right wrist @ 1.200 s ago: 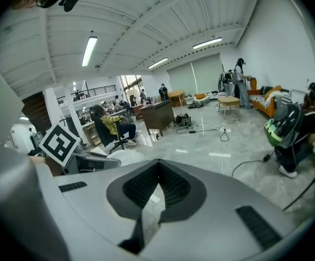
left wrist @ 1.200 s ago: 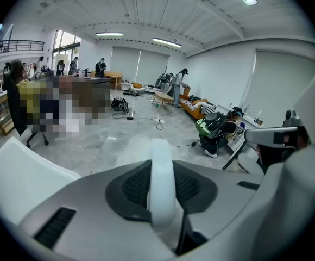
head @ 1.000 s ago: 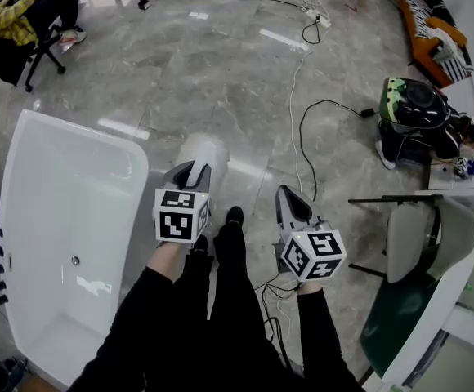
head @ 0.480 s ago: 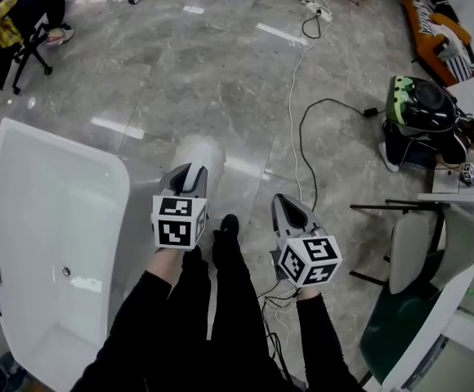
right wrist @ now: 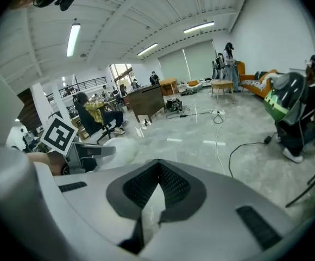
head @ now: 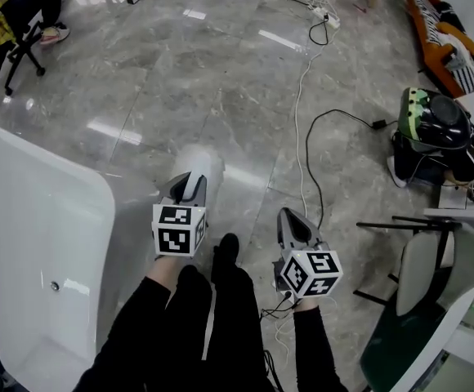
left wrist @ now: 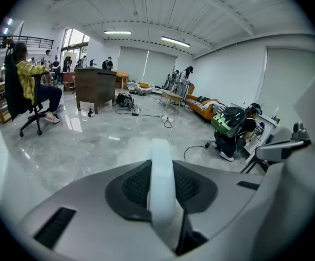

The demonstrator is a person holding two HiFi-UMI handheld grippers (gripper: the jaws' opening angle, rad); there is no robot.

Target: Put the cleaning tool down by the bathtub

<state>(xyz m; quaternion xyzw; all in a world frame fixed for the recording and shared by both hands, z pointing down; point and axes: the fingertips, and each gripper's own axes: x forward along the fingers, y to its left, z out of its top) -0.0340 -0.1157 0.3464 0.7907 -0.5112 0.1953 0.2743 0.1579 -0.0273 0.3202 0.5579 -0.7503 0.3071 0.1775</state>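
Cleaning tool in my left gripper, just off the bathtub's right side.

My left gripper (head: 190, 184) is clamped on the white handle (left wrist: 162, 184) of the cleaning tool (head: 203, 157). Its fluffy white head sticks out past the jaws over the grey marble floor (head: 245, 80), just right of the white bathtub (head: 24, 219). My right gripper (head: 292, 221) sits farther right of the bathtub, with its jaws pinched together and nothing between them. A white cable (head: 302, 113) trails across the floor beyond it.
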